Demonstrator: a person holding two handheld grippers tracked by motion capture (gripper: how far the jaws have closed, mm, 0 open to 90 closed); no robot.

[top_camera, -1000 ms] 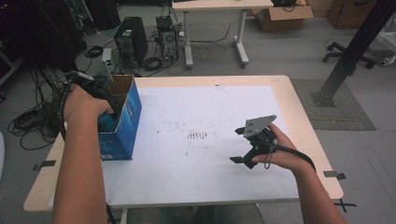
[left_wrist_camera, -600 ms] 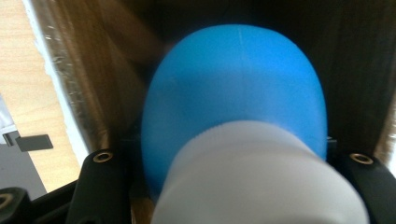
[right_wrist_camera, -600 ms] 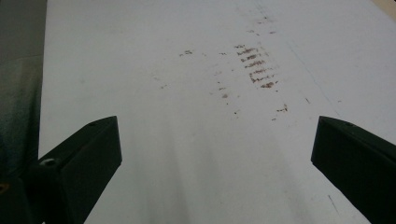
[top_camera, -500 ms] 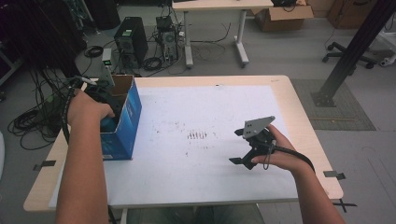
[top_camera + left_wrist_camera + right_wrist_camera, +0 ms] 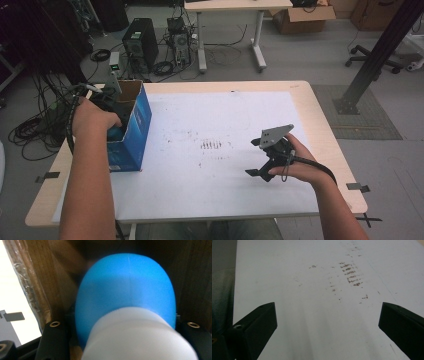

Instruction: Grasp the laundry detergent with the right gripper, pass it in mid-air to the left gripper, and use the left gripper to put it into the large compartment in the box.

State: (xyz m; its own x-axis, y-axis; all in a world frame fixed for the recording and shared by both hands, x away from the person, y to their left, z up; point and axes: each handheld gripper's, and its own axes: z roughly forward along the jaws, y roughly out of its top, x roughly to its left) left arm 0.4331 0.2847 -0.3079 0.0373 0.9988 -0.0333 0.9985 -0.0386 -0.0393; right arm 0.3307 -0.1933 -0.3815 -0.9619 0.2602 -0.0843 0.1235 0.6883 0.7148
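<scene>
Item, far left: a blue cardboard box (image 5: 131, 131) is standing open-topped at the left edge of the table (image 5: 320, 120), on the white sheet (image 5: 220, 125) that is covering most of the tabletop.

Item: the person's left hand (image 5: 92, 116) is reaching down into that box, taking the left gripper (image 5: 120, 350) with it. In the left gripper view a blue rounded object with a white ribbed part (image 5: 125, 305) is sitting squarely between the two black jaws, with the brown inner walls of the box close around it; the jaws are lying against its two sides and appear to be gripping it (what the object is, I cannot tell).

Item, centre: a cluster of dark scuff marks (image 5: 212, 145) is showing on the sheet, between the box and the right hand.

Item, right: the right hand (image 5: 300, 165) is holding the right gripper (image 5: 260, 172) low over the near right part of the sheet, grey plate on top, cable trailing back along the wrist. Its jaws are standing wide apart with nothing between them, pointing left toward the scuff marks.
</scene>
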